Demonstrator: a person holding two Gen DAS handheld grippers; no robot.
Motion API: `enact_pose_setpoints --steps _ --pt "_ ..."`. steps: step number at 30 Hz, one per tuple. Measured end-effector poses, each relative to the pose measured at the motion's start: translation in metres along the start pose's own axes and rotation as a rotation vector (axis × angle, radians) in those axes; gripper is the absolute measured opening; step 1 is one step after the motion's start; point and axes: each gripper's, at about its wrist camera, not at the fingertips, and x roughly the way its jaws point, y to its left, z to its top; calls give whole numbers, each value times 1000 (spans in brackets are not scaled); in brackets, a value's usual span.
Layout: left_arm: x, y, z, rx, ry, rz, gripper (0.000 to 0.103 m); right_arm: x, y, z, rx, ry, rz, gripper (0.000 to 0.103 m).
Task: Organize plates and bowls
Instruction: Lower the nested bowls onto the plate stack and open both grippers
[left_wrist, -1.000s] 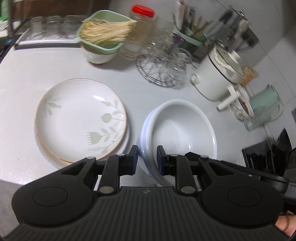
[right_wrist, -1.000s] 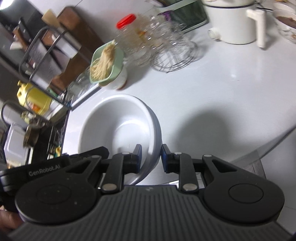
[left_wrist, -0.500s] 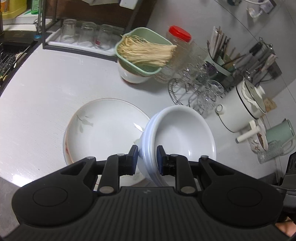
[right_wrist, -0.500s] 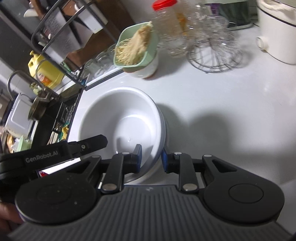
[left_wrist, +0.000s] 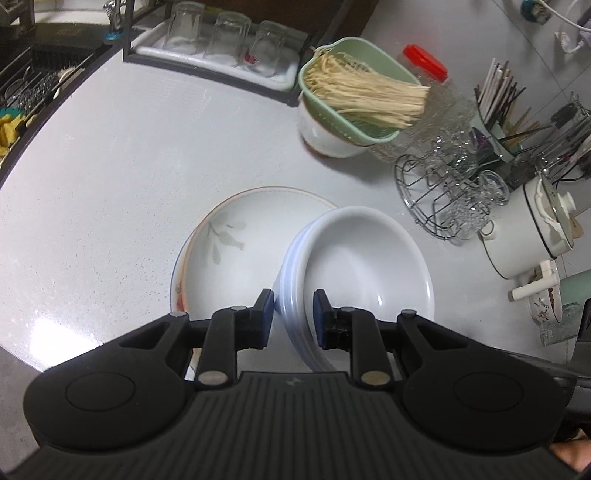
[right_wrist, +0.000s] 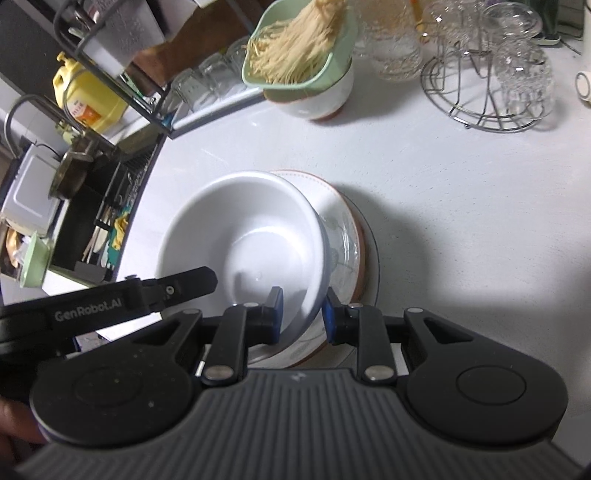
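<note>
The left gripper (left_wrist: 293, 314) was pinching one side of the rim of the stack of white bowls (left_wrist: 365, 266), and the right gripper (right_wrist: 302, 314) was pinching the opposite side (right_wrist: 251, 236); two grips likely shared the weight and kept the nested bowls level. The stack hung partly over the flowered plates (left_wrist: 240, 243), which lay stacked on the pale countertop (left_wrist: 110, 166), so the aim was probably to set bowls on plates as one pile. Beyond stood a green colander of noodles (left_wrist: 354, 92) on a white bowl, a wire rack of glasses (left_wrist: 443, 192), a white pot (left_wrist: 532, 225), a tray of upturned tumblers (left_wrist: 229, 44) and, at the counter's left edge, a dark sink (left_wrist: 33, 77).
</note>
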Motion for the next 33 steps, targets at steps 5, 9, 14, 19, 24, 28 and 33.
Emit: enact_pose_setpoints --steps 5,9,14,19,24,28,33 --pt "12 15 4 -48 22 -6 26 13 1 1 -10 29 2 26" --pt "17 25 7 -84 29 -19 26 23 1 1 -12 46 9 26" --pt "22 29 5 -89 36 2 26 28 5 2 -40 34 14 27" --pt "10 24 5 -82 7 13 43 20 3 6 -29 7 7 34" --pt "-20 11 5 -35 -63 34 50 -2 4 5 -50 -42 -19 46" --pt "-52 1 1 -6 -116 33 51 -28 6 0 -66 -98 -12 46" --pt "-94 -11 -4 54 -193 47 61 -64 15 -7 -78 -177 12 46"
